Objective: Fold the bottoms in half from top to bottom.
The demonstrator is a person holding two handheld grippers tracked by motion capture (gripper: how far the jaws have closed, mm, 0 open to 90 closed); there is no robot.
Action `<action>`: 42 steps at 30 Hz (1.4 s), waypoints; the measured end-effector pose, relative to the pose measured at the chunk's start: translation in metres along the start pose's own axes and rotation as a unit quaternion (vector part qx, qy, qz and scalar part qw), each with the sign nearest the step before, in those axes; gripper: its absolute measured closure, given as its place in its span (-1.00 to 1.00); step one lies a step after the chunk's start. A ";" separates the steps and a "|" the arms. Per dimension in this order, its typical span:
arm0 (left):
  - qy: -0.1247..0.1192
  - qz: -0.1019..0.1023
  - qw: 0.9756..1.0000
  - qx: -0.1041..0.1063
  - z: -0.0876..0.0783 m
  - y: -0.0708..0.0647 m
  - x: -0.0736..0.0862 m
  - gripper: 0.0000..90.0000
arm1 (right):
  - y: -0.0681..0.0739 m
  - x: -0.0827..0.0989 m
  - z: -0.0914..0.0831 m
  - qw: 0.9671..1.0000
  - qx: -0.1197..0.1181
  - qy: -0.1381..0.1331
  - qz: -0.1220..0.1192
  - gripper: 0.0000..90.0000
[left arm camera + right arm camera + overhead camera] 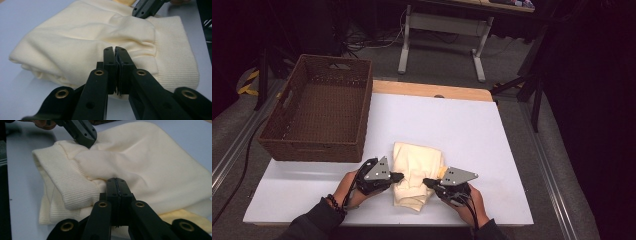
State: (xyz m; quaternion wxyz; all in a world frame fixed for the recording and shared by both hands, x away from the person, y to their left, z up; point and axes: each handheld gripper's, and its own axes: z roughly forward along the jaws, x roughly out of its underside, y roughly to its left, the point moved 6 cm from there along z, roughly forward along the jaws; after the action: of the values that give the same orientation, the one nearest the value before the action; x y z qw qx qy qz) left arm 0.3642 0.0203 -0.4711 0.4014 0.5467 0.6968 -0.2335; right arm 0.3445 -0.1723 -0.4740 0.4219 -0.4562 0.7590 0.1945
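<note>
Your left gripper [398,176] has its jaws pressed together at the near left edge of the folded cream sweater [416,171]; whether any cloth is pinched there, I cannot tell. Your right gripper [428,182] is likewise clenched at the sweater's right side. The sweater lies folded near the front of the white table [492,150]. The wicker basket [319,112] at the far left stands empty, so moving it there looks undone.

Dim room: grey carpet floor [452,60], a white-legged desk [444,22] behind the table [472,135].
</note>
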 end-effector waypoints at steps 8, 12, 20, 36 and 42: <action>0.012 0.008 1.000 0.005 0.002 -0.001 0.002 0.91 | 0.007 -0.002 0.002 1.000 -0.021 0.003 -0.002 1.00; 0.018 -0.015 1.000 0.016 0.014 -0.003 0.009 0.93 | 0.006 0.004 0.007 1.000 -0.016 0.013 -0.008 1.00; 0.012 -0.019 1.000 0.015 0.013 -0.001 0.009 0.95 | 0.005 0.003 0.006 1.000 -0.007 0.011 -0.015 1.00; -0.005 0.003 1.000 -0.012 -0.006 0.007 0.003 0.56 | -0.012 -0.007 -0.014 0.999 0.029 -0.035 0.000 0.83; -0.019 0.006 0.999 -0.030 -0.011 0.010 0.000 0.37 | -0.016 -0.008 -0.018 0.998 0.035 -0.042 0.001 0.69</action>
State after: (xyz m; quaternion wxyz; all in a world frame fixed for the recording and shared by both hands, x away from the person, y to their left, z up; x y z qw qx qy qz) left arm 0.3702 0.0317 -0.4643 0.4322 0.5342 0.6925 -0.2198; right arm 0.3511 -0.1887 -0.4560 0.4689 -0.4316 0.7475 0.1873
